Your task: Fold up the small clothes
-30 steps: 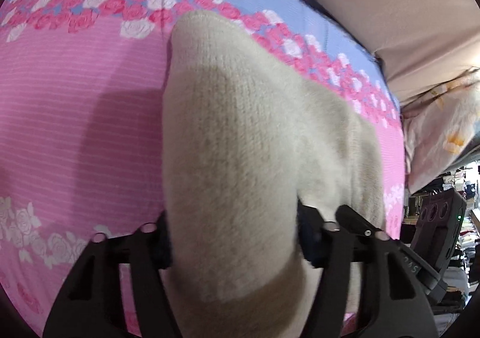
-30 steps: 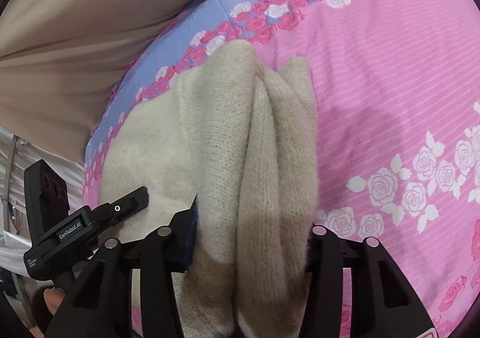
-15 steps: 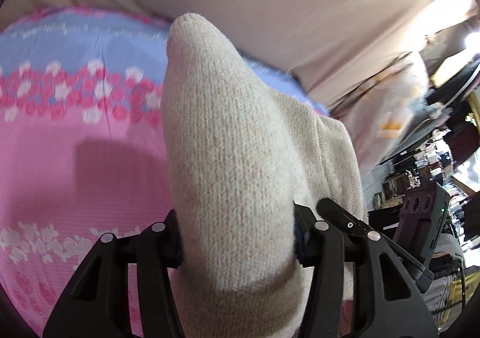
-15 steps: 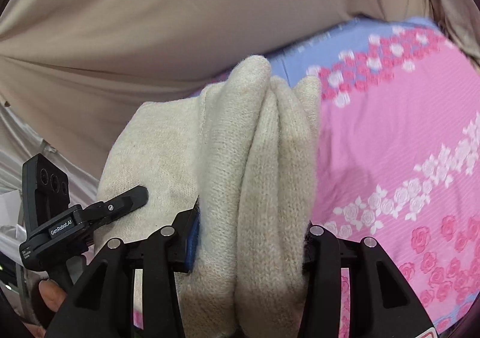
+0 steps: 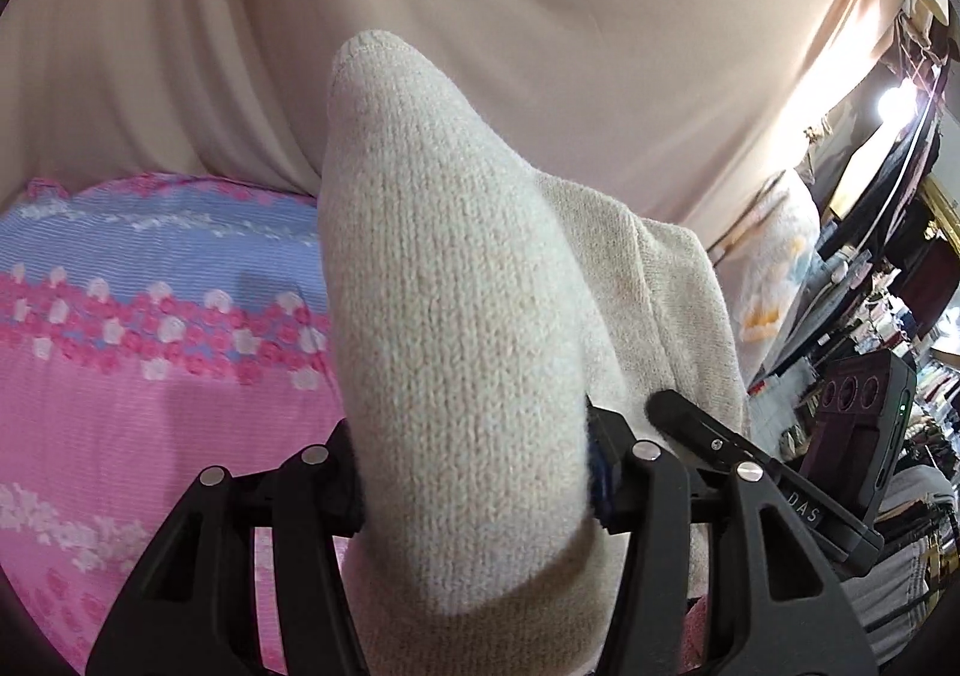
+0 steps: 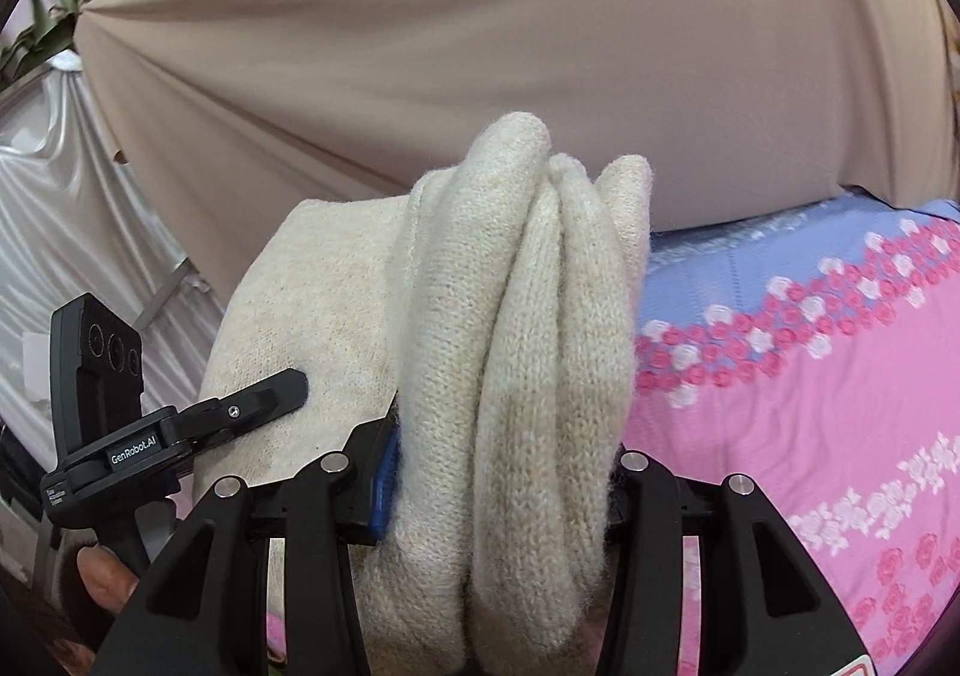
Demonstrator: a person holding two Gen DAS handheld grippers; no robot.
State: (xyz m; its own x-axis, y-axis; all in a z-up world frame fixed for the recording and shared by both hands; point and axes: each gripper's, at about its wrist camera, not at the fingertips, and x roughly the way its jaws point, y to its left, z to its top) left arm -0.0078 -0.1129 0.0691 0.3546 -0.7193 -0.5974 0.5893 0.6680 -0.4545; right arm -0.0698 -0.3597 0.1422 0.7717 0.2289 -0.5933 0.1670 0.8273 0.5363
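- Left wrist view: the cream knit garment (image 5: 456,352) shows as one rounded fold standing up between the jaws, stitched hem at its far tip. Only this view takes in the cluttered shelves (image 5: 870,304) at far right, a bright lamp (image 5: 894,97) and a pale patterned bundle (image 5: 774,262).
- Right wrist view: the same garment (image 6: 528,352) shows as three or four bunched folds side by side, with a flat stretch running left toward the other gripper. Only this view shows silvery satin drapery (image 6: 72,232) at far left and a fingertip (image 6: 105,580) under the left gripper's handle.
- Surface: a bed sheet (image 5: 120,388), pink with fine stripes and rose bands, turning blue at the far edge. A beige curtain (image 6: 480,46) fills the background in both views.
- Garment is lifted off the bed, stretched between the two grippers, and appears clear of the sheet.
- Left gripper (image 5: 474,472): jaws part closed, clamped on the thick fold, which fills the gap. Seen from the right wrist, its fingertip (image 6: 282,385) lies on the flat stretch.
- Right gripper (image 6: 504,466): jaws part closed, squeezing the bunched folds; blue pad (image 6: 384,472) presses the left side of the bundle.
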